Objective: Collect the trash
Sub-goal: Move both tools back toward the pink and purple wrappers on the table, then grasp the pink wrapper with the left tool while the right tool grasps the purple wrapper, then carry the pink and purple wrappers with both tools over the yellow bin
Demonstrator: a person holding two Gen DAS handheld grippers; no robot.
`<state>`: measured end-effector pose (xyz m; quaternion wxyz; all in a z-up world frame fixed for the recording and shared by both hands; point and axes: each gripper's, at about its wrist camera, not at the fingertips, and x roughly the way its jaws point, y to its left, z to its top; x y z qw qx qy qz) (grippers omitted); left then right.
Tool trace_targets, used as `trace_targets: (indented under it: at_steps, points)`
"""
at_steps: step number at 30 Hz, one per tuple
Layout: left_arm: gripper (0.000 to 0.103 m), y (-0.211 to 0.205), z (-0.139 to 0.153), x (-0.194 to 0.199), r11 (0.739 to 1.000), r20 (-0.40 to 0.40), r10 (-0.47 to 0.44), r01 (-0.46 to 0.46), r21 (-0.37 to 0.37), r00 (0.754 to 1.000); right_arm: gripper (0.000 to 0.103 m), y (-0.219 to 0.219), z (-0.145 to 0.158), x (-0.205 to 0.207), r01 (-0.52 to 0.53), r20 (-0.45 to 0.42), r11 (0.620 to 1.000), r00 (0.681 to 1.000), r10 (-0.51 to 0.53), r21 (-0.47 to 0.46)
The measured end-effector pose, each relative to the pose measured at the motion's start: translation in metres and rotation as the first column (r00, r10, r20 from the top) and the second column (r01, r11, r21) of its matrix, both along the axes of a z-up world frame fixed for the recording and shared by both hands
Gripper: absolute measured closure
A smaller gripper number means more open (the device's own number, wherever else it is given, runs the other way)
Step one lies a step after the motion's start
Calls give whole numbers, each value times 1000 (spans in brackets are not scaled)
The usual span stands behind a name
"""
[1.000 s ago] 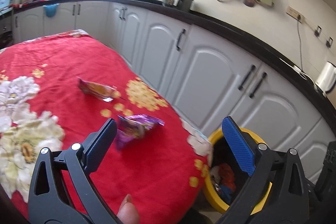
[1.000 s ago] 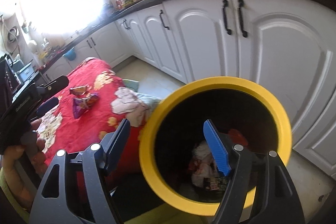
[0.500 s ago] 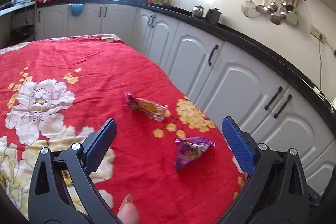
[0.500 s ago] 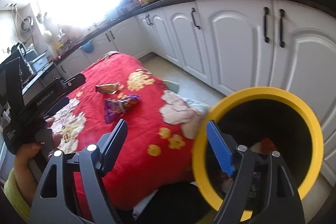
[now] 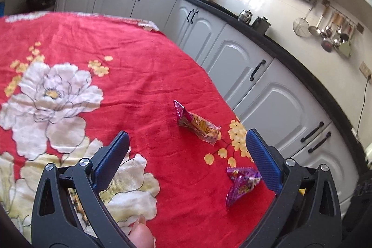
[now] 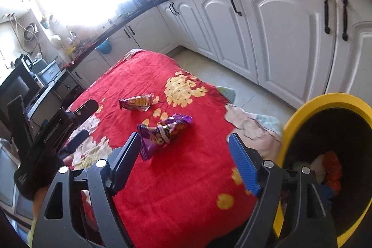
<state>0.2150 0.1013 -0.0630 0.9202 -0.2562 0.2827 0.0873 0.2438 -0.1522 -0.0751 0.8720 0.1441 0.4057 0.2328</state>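
Note:
Two snack wrappers lie on the red flowered tablecloth (image 5: 130,76). A purple wrapper (image 5: 241,183) lies near the table's right edge, close to my left gripper's right finger; it also shows in the right wrist view (image 6: 162,134). An orange and pink wrapper (image 5: 197,124) lies farther in, also in the right wrist view (image 6: 137,104). My left gripper (image 5: 186,155) is open and empty above the cloth. My right gripper (image 6: 186,150) is open and empty, just short of the purple wrapper. A yellow-rimmed bin (image 6: 325,104) holding trash stands at the right.
White kitchen cabinets (image 5: 255,76) with a black counter run along the far side of the table. Tiled floor (image 6: 232,76) lies between table and cabinets. My left gripper (image 6: 76,124) shows at the left of the right wrist view.
Both grippers have swung left from the bin toward the table. The bin has slid out of the left view and to the right edge of the right view. The wrappers have not moved.

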Motion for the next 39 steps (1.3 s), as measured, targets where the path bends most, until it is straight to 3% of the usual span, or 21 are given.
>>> trace_targets:
  at_steps: [2,6,12,14,16,17,21,23,25,39]
  points:
    - [11,4,-3,7,1000,-6,-4,4,-25,1000,28,9,-2,11,3,-24,1000,1000,-3,-3]
    - [21,11,-8,19,996,-23,-9,7,-85,1000,31,29,-4,25,8,-36,1000,999,-9,-21]
    - [35,19,-24,42,988,-63,-13,3,-152,998,36,40,-24,46,47,-128,998,990,-51,-33]
    - [38,22,-30,49,984,-73,-17,4,-181,997,45,45,-25,44,27,-113,999,993,-32,-46]
    - [43,26,-35,54,980,-85,-14,-3,-200,996,63,51,-29,42,-23,-128,999,992,19,-27]
    - [45,27,-39,58,977,-90,-17,-3,-214,996,64,53,-30,39,-37,-123,999,992,33,-29]
    - [56,28,-43,68,977,-95,-21,1,-212,995,73,57,-29,28,-82,-91,996,993,80,-18]
    - [65,28,-44,71,977,-100,-25,4,-212,995,74,55,-29,19,-95,-74,995,993,93,-14]
    - [81,26,-46,75,977,-107,-42,18,-214,993,75,51,-28,12,-96,-65,995,993,95,-7]
    - [91,-4,-37,52,987,-100,-128,117,-111,987,80,17,-21,-12,-62,-17,998,998,62,5]
